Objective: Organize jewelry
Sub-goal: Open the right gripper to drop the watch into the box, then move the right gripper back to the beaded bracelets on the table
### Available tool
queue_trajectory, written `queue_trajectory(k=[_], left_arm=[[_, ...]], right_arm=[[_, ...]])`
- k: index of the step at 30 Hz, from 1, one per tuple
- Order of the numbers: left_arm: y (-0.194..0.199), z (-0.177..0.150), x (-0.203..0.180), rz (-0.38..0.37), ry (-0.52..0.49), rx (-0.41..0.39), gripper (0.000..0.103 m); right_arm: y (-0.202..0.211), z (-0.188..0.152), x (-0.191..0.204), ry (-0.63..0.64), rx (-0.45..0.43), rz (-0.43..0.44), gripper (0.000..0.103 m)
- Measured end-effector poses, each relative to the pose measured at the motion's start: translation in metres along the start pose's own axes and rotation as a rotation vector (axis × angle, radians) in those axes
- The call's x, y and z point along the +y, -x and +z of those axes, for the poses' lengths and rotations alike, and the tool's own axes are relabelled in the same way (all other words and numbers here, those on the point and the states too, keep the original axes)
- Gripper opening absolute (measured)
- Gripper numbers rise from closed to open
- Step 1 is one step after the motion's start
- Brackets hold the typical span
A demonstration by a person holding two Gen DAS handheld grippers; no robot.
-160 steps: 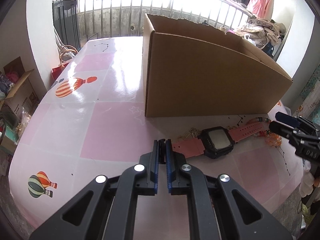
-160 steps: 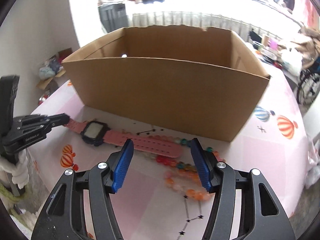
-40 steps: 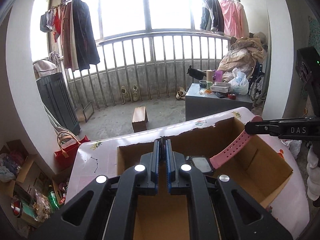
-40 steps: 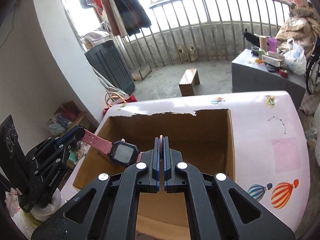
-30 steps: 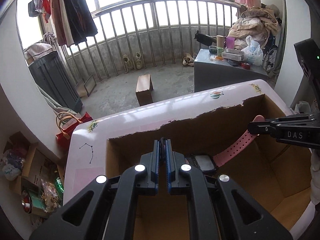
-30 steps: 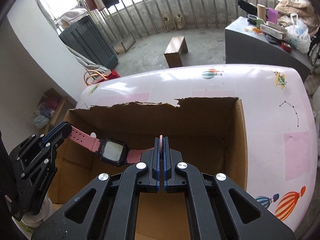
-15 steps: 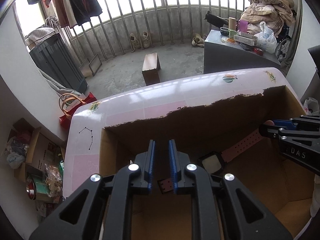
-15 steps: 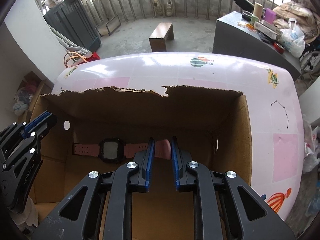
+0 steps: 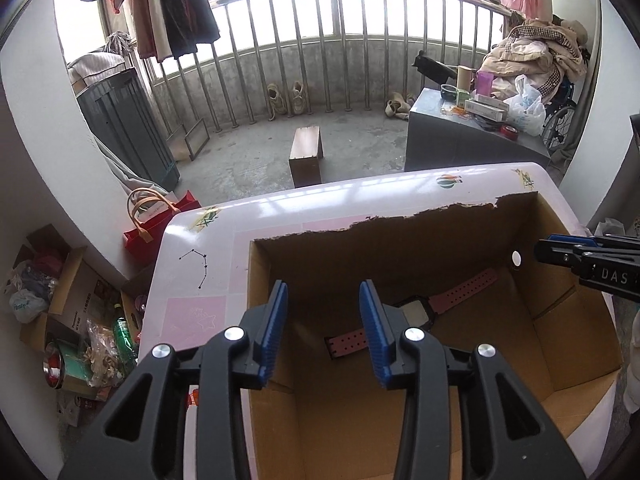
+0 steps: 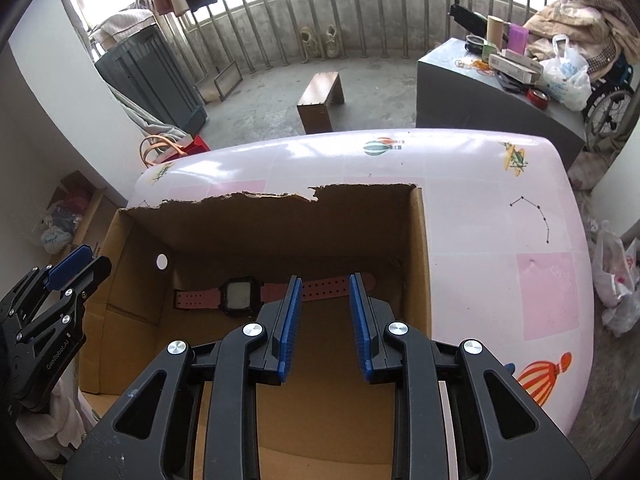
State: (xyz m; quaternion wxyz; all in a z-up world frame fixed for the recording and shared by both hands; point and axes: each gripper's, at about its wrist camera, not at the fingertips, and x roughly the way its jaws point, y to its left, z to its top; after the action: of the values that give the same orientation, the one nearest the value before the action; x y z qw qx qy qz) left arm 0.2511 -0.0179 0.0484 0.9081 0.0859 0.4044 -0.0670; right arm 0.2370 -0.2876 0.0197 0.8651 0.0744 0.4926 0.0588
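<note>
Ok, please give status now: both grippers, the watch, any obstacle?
Left gripper opening, empty. Right gripper opening, empty. Pink watch lies flat on floor of cardboard box. Nothing in the way.

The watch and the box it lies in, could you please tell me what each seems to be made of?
Watch: the pink strap looks like soft matte rubber or silicone, punched with rows of holes; the black case looks like plastic, though that is uncertain. Box: plain brown corrugated cardboard, matte, its back rim torn ragged and a round hole punched in one side wall.

pink watch (image 10: pixel 240 295), flat in cardboard box (image 10: pixel 420 264)
</note>
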Motion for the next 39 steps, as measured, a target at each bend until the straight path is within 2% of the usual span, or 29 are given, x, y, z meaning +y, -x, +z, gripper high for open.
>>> queue_trajectory(k=[5, 7, 10, 12, 16, 21, 24, 26, 35, 39], left_arm=[[0.033, -0.02, 0.014, -0.029, 0.043, -0.041, 0.037], [0.052, -0.033, 0.019, -0.048, 0.054, -0.082, 0.037], [0.08, -0.061, 0.029, -0.095, 0.074, -0.126, 0.037], [0.096, -0.082, 0.033, -0.109, 0.076, -0.149, 0.036], [0.115, -0.125, 0.034, -0.141, 0.062, -0.168, 0.037], [0.115, -0.174, 0.018, -0.18, 0.041, -0.148, 0.038], [0.107, -0.194, 0.001, -0.23, 0.022, -0.138, 0.039], [0.098, -0.203, -0.01, -0.264, 0.017, -0.115, 0.039], [0.067, -0.207, -0.073, -0.37, -0.066, -0.076, 0.039], [0.052, -0.202, -0.087, -0.425, -0.057, -0.05, 0.039]], right_arm=[[0.031, -0.018, -0.005, -0.018, -0.041, 0.03, 0.024], [0.044, -0.032, -0.005, -0.015, -0.065, 0.042, 0.024], [0.069, -0.059, -0.003, 0.003, -0.114, 0.054, 0.025], [0.084, -0.081, -0.001, 0.022, -0.155, 0.045, 0.029], [0.102, -0.128, 0.002, 0.052, -0.202, 0.043, 0.033], [0.104, -0.18, -0.006, 0.006, -0.221, 0.095, 0.037], [0.098, -0.202, -0.009, 0.01, -0.235, 0.053, 0.037], [0.091, -0.21, -0.012, 0.004, -0.219, 0.054, 0.037], [0.059, -0.22, -0.031, -0.049, -0.144, 0.051, 0.035], [0.05, -0.217, -0.034, -0.035, -0.129, 0.056, 0.033]])
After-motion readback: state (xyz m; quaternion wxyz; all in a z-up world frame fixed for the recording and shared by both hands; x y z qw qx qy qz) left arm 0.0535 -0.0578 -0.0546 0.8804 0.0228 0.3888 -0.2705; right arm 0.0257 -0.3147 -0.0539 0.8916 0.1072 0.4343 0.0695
